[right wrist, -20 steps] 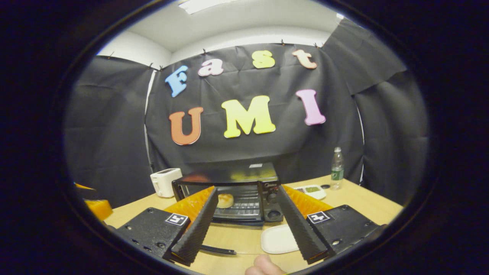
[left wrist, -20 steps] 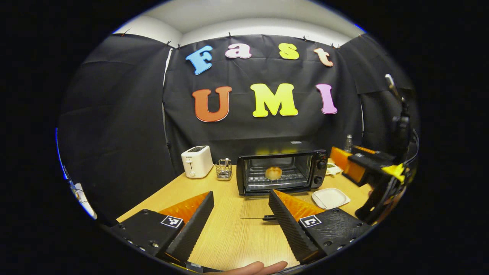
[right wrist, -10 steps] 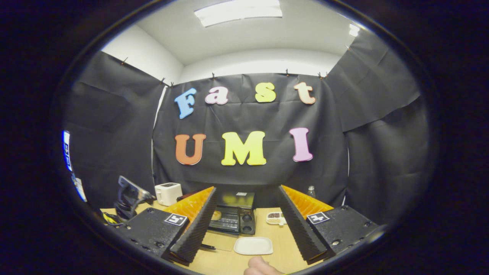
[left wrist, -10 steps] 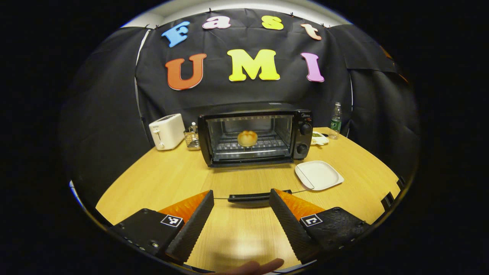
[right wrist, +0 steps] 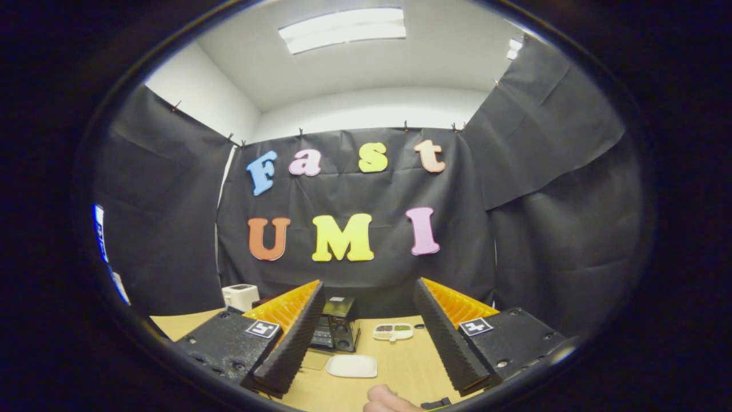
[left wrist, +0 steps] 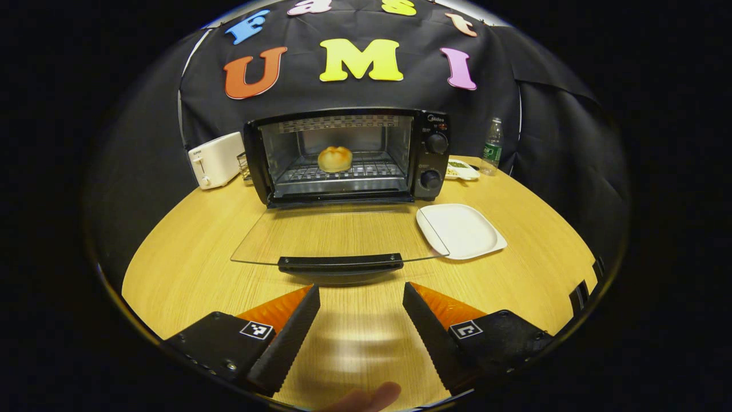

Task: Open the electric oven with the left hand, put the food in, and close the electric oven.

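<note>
Two steps look done: the electric oven (left wrist: 349, 154) stands open with the bun (left wrist: 335, 158) on its rack. Only closing the glass door (left wrist: 337, 237) remains; the left gripper (left wrist: 360, 320) and right gripper (right wrist: 369, 337), both spread and empty, sit near.

Bright ceiling light (right wrist: 343, 30), tabletop (left wrist: 354, 349) glare, fisheye-warped edges

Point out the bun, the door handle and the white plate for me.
bun (left wrist: 335, 159), left gripper view, its top crust.
door handle (left wrist: 340, 262), left gripper view, middle of the black bar.
white plate (left wrist: 464, 230), left gripper view, its flat centre.

one oven (left wrist: 349, 154), one bun (left wrist: 335, 158), one toaster (left wrist: 215, 159), one plate (left wrist: 461, 230), one bottle (left wrist: 491, 147), two grippers (left wrist: 357, 297) (right wrist: 369, 320)
</note>
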`<state>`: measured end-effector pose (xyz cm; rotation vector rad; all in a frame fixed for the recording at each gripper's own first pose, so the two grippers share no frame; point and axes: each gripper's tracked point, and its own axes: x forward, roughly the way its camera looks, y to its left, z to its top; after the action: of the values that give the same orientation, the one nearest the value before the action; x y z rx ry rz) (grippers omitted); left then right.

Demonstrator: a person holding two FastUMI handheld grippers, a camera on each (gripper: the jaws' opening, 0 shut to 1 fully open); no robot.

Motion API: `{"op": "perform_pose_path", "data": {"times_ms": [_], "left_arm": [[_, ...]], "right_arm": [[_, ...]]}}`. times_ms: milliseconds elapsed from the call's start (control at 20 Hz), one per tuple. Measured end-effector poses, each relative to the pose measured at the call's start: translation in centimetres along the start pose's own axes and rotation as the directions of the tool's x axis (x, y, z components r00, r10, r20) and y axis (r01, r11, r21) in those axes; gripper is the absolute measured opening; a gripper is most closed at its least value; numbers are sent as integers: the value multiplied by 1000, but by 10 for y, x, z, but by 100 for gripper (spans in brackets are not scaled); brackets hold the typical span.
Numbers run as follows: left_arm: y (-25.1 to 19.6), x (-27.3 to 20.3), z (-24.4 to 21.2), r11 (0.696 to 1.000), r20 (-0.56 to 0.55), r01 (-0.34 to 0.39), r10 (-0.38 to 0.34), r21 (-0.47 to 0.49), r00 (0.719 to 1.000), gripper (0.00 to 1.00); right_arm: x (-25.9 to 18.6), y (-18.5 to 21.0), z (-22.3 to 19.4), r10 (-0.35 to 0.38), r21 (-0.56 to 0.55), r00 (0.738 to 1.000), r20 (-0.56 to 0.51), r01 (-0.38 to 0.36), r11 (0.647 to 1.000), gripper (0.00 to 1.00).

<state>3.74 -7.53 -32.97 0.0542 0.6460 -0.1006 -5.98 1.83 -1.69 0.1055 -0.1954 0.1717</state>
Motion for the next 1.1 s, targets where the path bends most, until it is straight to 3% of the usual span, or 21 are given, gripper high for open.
{"op": "perform_pose_path", "data": {"times_ms": [200, 400, 450, 500, 600, 1100], "left_arm": [[-4, 16, -3, 1000, -72, 15, -16, -12, 997, 100], [10, 35, -1, 1000, -123, -14, 11, -23, 992, 96], [17, 39, 2, 999, -125, -34, 30, -29, 992, 89], [21, 41, 3, 998, -134, -45, 40, -37, 990, 96], [21, 44, 4, 999, -143, -44, 40, -27, 989, 95], [17, 32, 23, 998, -60, -55, 53, -25, 997, 94]], "right_arm": [[-6, -29, -6, -44, 3, 999, 4, 44, 999, 95], [-5, -60, -21, -93, 63, 995, -26, 95, 993, 95], [-3, -69, -24, -110, 79, 993, -32, 112, 991, 95], [-1, -75, -25, -128, 84, 991, -34, 130, 988, 95], [-3, -86, -25, -158, 70, 987, -25, 159, 985, 95], [-12, -80, -20, -122, 80, 992, 6, 121, 989, 95]]}}
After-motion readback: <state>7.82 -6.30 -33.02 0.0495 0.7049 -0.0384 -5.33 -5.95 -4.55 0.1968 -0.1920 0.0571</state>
